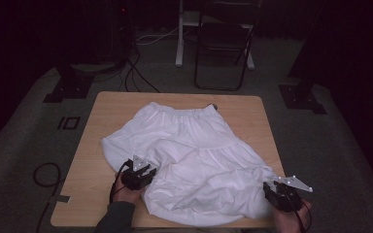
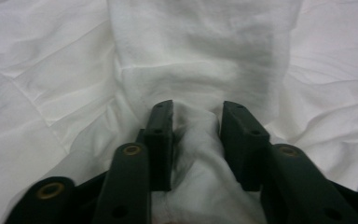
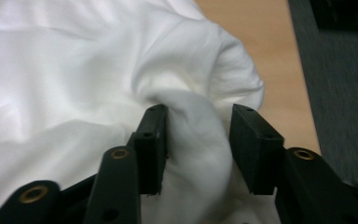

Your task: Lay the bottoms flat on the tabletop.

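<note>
On table (image 1: pixel 97 145), white skirt (image 1: pixel 194 145)

Dark recording studio, floor cables (image 1: pixel 136 73), folding chair (image 1: pixel 223 43)

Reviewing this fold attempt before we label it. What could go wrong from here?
1. Both jaws stand apart around bunched cloth of the white skirt: the left gripper and right gripper may drop their folds.
2. The hem lies at the table's near edge and could slide off.
</note>
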Action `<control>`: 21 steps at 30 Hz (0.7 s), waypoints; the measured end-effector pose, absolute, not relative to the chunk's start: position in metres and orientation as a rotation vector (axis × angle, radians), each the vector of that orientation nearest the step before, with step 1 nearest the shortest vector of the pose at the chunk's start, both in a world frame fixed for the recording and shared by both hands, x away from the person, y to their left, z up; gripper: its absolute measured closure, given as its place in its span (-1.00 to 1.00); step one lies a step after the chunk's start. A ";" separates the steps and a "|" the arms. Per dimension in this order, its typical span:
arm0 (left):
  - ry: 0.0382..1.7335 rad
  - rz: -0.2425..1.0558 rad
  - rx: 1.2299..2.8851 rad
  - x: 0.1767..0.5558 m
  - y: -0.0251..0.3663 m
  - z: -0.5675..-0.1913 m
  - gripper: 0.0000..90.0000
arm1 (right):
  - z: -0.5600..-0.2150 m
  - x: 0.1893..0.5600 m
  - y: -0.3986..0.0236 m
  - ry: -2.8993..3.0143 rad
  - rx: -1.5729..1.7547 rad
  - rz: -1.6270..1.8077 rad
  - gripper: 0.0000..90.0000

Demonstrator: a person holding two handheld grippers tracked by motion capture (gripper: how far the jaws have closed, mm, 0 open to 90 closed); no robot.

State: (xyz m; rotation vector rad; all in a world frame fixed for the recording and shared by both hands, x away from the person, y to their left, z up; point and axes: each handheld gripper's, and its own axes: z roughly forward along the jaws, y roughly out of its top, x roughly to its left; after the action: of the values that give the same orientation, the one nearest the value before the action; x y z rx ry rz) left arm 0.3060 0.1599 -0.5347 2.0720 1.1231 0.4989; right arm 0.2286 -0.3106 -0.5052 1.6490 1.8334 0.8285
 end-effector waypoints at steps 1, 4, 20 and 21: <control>1.115 0.494 2.072 0.306 0.160 -0.534 0.36 | -0.501 0.227 -0.305 1.851 1.602 0.836 0.22; 1.111 0.490 2.062 0.304 0.161 -0.533 0.28 | -0.487 0.227 -0.291 1.884 1.507 0.874 0.17; 1.079 0.527 2.035 0.305 0.169 -0.504 0.05 | -0.496 0.280 -0.236 2.027 1.369 0.992 0.14; 1.080 0.529 2.030 0.306 0.170 -0.502 0.05 | -0.501 0.284 -0.234 2.039 1.375 0.985 0.14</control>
State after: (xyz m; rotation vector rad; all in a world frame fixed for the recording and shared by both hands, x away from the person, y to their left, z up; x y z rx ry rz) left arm 0.3065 0.1698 -0.5023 2.0300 1.0800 0.5287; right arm 0.2839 -0.2341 -0.5014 1.3748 2.0392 0.9855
